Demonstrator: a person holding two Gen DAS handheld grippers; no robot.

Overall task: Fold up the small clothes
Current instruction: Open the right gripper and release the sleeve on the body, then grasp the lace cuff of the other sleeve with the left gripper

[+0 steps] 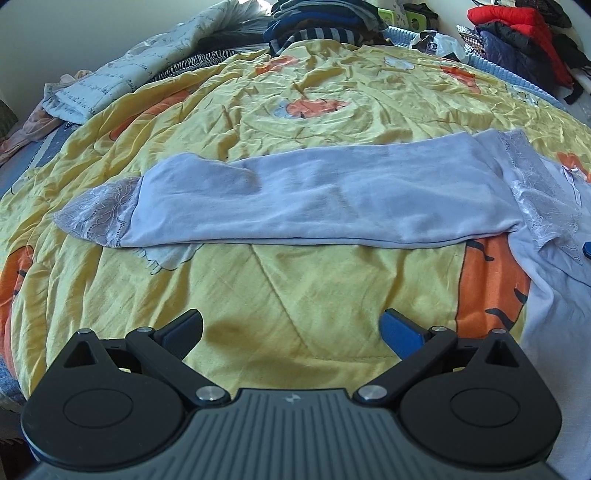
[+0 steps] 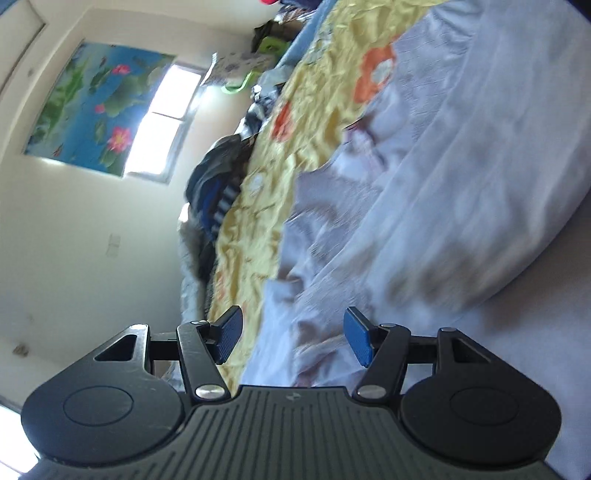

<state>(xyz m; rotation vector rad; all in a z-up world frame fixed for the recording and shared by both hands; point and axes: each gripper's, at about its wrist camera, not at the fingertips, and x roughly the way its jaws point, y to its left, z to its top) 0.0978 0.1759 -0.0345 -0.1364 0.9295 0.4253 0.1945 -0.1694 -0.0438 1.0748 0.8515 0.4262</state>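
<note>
A pale lilac garment with lace trim lies across the yellow quilt, one sleeve folded flat over its body; its lace cuff points left. My left gripper hovers over bare quilt just in front of the sleeve, open with nothing between its fingers. In the tilted, blurred right wrist view the same lilac garment fills the right side. My right gripper is open close above its crumpled edge; no cloth is pinched between the blue pads.
Heaps of dark and striped clothes sit at the far edge of the bed, a printed white blanket at the far left, red and dark jackets at the far right. A wall with a flower picture and a window shows in the right wrist view.
</note>
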